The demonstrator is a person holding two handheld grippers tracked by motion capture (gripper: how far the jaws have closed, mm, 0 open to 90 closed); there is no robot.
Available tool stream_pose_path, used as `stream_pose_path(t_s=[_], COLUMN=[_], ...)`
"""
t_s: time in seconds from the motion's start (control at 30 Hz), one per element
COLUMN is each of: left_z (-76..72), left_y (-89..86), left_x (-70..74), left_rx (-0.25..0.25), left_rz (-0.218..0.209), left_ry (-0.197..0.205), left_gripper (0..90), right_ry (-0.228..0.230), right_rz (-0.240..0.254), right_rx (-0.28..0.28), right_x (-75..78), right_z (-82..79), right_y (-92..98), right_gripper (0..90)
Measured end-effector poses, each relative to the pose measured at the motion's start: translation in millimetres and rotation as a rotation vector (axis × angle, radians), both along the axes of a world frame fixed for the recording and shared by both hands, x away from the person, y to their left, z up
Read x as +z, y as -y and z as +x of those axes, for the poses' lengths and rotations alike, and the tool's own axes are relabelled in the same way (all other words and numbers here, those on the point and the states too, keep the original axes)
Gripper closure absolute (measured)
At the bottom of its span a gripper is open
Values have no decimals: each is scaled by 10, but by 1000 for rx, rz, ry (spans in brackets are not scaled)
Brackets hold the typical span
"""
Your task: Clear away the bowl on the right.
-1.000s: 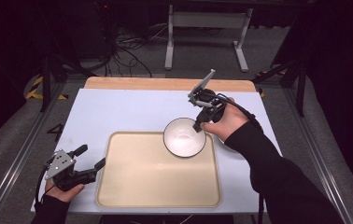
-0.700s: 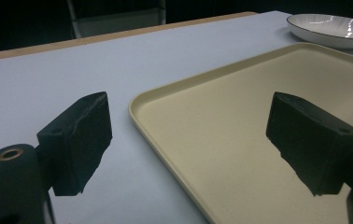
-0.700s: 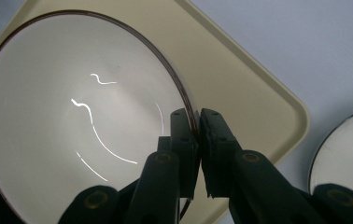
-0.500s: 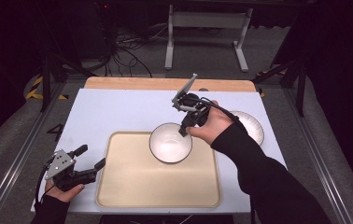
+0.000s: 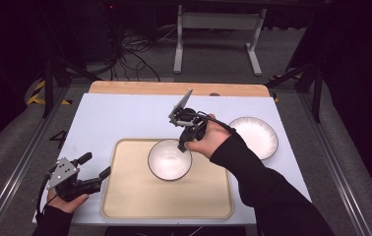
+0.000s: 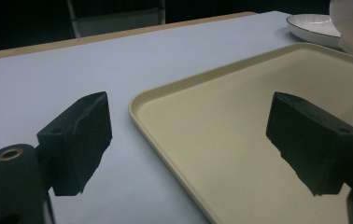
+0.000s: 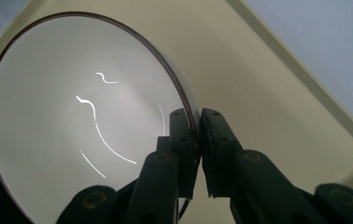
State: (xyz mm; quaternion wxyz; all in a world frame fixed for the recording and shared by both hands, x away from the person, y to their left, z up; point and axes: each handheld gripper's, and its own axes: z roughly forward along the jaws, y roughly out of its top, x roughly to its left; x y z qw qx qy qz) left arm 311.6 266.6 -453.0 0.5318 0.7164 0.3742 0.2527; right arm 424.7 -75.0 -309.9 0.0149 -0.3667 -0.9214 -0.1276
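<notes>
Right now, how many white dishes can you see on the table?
2. A white bowl is over the beige tray, its rim pinched by the right gripper. A white plate lies on the tabletop to the tray's right. Nothing seems hidden.

no readable text, labels or numbers anywhere

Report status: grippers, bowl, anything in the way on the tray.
Right gripper shut on bowl rim, over tray. Left gripper open, holding nothing. Tray bare beneath; plate off to the side.
</notes>
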Motion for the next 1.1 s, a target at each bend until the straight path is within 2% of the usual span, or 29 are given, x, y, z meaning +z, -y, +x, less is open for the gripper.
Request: stream_pose_path(t_s=[0.47, 0.57, 0.7, 0.9, 1.1], left_z=[2, 3, 4, 3, 1], left_y=[-1, -4, -3, -6, -10], left_x=[-2, -3, -4, -2, 0], left_rx=[-1, 0, -2, 0, 0], left_rz=[0, -3, -2, -4, -3], left_ry=[-2, -1, -1, 0, 1], left_gripper=[153, 153, 153, 153, 153], right_ry=[-33, -47, -48, -72, -77], right_rz=[-18, -35, -33, -20, -18], right_rx=[16, 9, 17, 14, 17], right_x=[-280, -358, -416, -565, -631], right_z=[45, 57, 70, 86, 88], right_y=[-59, -70, -74, -103, -128], right_gripper=[838, 837, 837, 836, 833])
